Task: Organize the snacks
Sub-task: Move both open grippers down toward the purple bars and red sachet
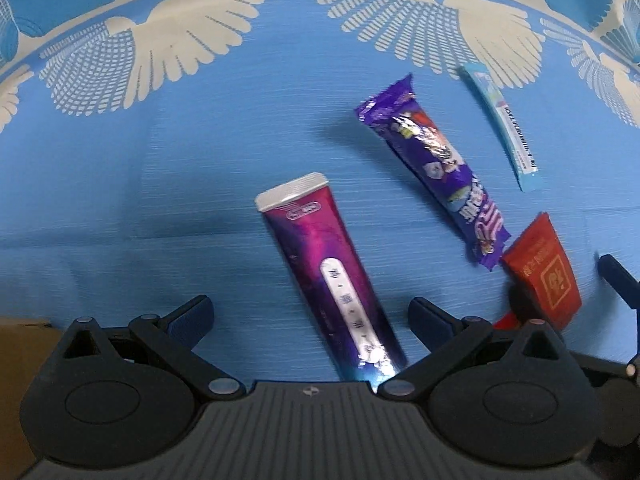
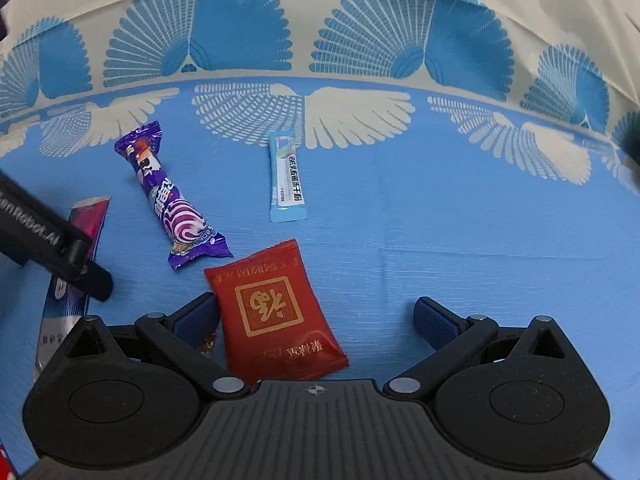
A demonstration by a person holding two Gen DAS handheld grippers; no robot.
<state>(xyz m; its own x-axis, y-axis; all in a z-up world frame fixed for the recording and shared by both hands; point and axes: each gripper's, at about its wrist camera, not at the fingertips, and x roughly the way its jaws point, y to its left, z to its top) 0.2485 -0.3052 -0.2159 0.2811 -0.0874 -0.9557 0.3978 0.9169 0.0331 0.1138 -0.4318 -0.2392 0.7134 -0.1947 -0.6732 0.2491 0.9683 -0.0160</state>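
Several snacks lie on a blue patterned cloth (image 1: pixel 120 160). A magenta-purple stick pack (image 1: pixel 332 272) lies between the fingers of my open left gripper (image 1: pixel 312 316), not gripped. A purple candy wrapper (image 1: pixel 436 176), a thin light-blue sachet (image 1: pixel 500 124) and a red packet (image 1: pixel 544 272) lie to its right. In the right wrist view my open right gripper (image 2: pixel 316 320) hovers over the red packet (image 2: pixel 272 308), which lies between its fingers nearer the left one. The purple wrapper (image 2: pixel 172 196), the blue sachet (image 2: pixel 286 176) and the magenta pack (image 2: pixel 76 248) show there too.
The left gripper's body (image 2: pixel 44 236) crosses the left side of the right wrist view. A brown cardboard edge (image 1: pixel 20 360) sits at the lower left. The cloth's cream and blue fan border (image 2: pixel 320 40) runs along the far side.
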